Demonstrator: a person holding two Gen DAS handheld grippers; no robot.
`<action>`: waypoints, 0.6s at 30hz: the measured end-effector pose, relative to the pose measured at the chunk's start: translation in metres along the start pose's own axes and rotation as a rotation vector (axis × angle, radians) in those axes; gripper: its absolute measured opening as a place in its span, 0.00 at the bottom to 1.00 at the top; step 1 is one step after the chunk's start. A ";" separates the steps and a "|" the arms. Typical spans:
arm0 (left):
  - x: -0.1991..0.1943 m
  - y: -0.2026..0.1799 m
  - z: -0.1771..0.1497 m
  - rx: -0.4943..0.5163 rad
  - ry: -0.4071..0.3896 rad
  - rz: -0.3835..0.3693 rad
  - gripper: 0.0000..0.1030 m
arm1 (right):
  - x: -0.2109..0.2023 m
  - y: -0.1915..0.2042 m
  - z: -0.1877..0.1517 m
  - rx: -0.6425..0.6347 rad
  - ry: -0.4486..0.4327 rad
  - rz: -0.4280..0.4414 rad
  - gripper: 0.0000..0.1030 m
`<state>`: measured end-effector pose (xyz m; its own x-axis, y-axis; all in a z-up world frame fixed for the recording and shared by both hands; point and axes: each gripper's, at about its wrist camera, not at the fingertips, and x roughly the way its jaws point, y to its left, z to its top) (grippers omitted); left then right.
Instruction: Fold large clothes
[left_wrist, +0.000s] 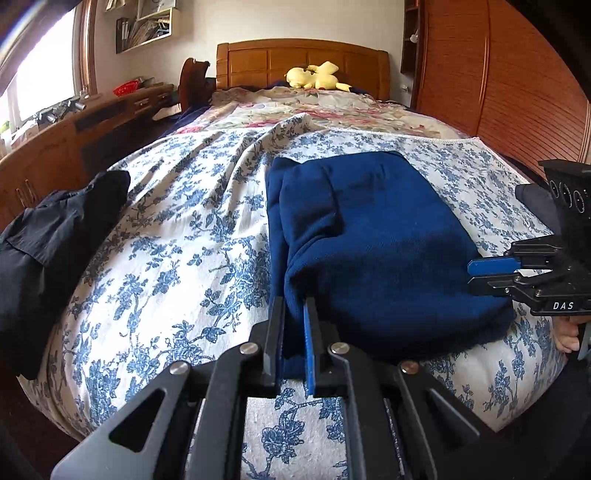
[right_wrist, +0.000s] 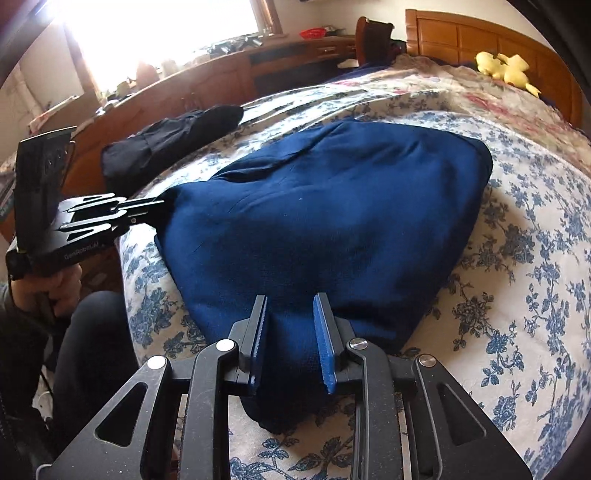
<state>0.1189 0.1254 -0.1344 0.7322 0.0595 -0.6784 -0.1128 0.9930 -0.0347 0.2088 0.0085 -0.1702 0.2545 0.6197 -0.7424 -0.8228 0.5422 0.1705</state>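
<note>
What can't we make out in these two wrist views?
- Right gripper: fingers straddle the blue garment; its own view doesn't settle the grip, and the left view shows it side-on.
- Black garment: cut by the left view's edge.
- Desk clutter: washed out by window glare.

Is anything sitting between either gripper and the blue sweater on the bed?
Nothing visible. The left gripper is shut on the blue sweater at its near edge, and the right gripper straddles another edge, jaws open.
</note>
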 end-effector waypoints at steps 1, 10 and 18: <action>-0.002 -0.002 0.001 0.009 -0.003 0.005 0.07 | 0.000 0.000 0.000 0.000 -0.001 -0.001 0.23; -0.026 -0.002 0.002 0.029 -0.030 0.017 0.15 | -0.018 -0.004 0.004 0.019 -0.048 -0.081 0.24; -0.027 0.007 -0.017 0.044 -0.003 0.000 0.34 | -0.030 -0.037 0.016 0.053 -0.085 -0.126 0.29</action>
<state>0.0872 0.1286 -0.1291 0.7342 0.0592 -0.6764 -0.0825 0.9966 -0.0023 0.2394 -0.0208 -0.1444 0.3979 0.5891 -0.7033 -0.7539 0.6468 0.1152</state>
